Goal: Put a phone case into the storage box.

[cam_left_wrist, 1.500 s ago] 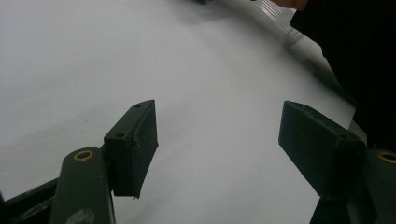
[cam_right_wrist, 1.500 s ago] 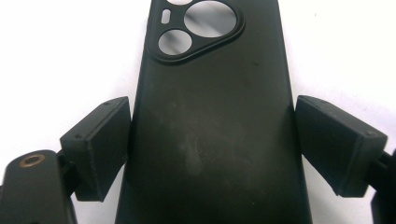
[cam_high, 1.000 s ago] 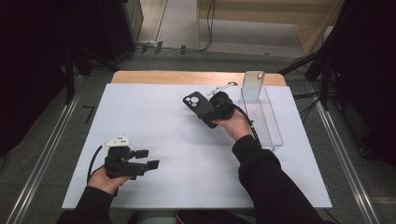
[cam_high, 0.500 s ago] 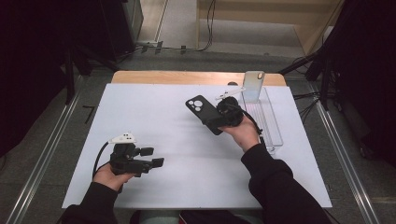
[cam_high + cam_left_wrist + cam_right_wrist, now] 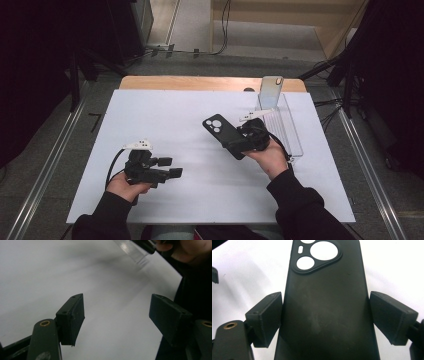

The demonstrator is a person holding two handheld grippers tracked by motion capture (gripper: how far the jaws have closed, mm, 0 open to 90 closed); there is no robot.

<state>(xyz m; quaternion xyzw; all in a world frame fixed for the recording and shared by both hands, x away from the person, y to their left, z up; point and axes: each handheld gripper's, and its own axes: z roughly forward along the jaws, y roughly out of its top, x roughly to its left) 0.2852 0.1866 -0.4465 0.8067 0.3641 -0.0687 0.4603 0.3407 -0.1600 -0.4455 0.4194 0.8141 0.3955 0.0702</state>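
The right gripper [image 5: 239, 141] has carried the black phone case [image 5: 223, 135] away from the clear tray [image 5: 287, 131] toward the bench middle, fingers clamped on its edges. The left gripper [image 5: 172, 167] rests with fingers apart, empty.

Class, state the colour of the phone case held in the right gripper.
The phone case is matte black, clearest in the right gripper view.

A lab-like recording bay: white-topped table [image 5: 165, 115], black curtains [image 5: 45, 60], floor cables [image 5: 220, 30], metal rails [image 5: 45, 175].
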